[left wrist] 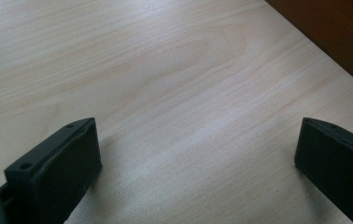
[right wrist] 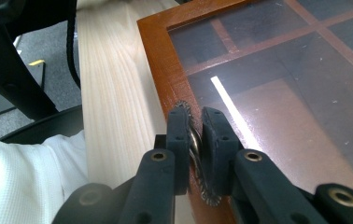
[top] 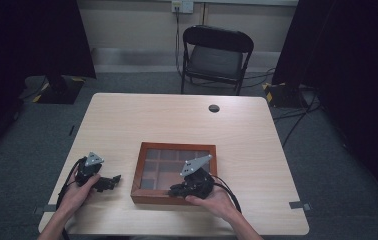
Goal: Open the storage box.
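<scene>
The right hand-held gripper (right wrist: 192, 140) has its jaws drawn narrow and clamped on a small metal latch (right wrist: 194, 142) with a scalloped, toothed edge, which sits on the front rim of the wooden box (right wrist: 158, 70). In the right gripper view the pads press the latch from both sides, with the metal showing between them and below them. From the high view this gripper (top: 177, 189) is at the near edge of the box (top: 173, 146), the hand behind it resting low by the surface (top: 177, 120).

The box lies flat near the middle of the near half of the surface, its glass lid (right wrist: 277, 84) down and level with the frame; the dividers of the empty compartments show through the pane. So the grasp on the latch looks made, while the lid itself is not yet raised: opening it is the part that seems left.

The left hand-held gripper (left wrist: 195, 154) stands wide with nothing between its jaws, just bare wood grain under them and a corner of the box at the far right. In the high view it (top: 111, 181) rests on the surface beside the box, apart from it, and seems to be waiting, perhaps to steady the box once the lid is lifted.
</scene>
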Tool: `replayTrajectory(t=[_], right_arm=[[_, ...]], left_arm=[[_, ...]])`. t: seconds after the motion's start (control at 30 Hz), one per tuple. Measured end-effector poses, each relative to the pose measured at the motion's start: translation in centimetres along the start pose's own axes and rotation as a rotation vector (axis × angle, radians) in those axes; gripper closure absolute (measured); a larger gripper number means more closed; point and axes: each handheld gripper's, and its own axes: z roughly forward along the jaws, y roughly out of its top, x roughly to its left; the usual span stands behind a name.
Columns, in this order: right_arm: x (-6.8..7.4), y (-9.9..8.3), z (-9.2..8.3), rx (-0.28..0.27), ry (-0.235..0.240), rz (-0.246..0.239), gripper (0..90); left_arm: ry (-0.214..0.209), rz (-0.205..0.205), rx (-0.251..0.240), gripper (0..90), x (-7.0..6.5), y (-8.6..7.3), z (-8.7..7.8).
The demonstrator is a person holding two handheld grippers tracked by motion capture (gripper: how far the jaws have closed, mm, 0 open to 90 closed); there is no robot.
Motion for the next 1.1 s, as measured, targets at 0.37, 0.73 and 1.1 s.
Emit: replayTrajectory(t=[0.37, 0.73, 1.1], right_arm=[[-0.1, 0.4, -0.5, -0.016, 0.005, -0.002, 82.0], [-0.1, 1.0, -1.4, -0.039, 0.005, -0.013, 82.1], [-0.2, 1.7, -2.0, -0.034, 0.009, -0.013, 82.1]], left_arm=[[0.0, 0.0, 0.0, 0.0, 0.0, 0.0, 0.0], [0.0, 0.0, 0.0, 0.0, 0.0, 0.0, 0.0], [0.0, 0.0, 0.0, 0.0, 0.0, 0.0, 0.0]])
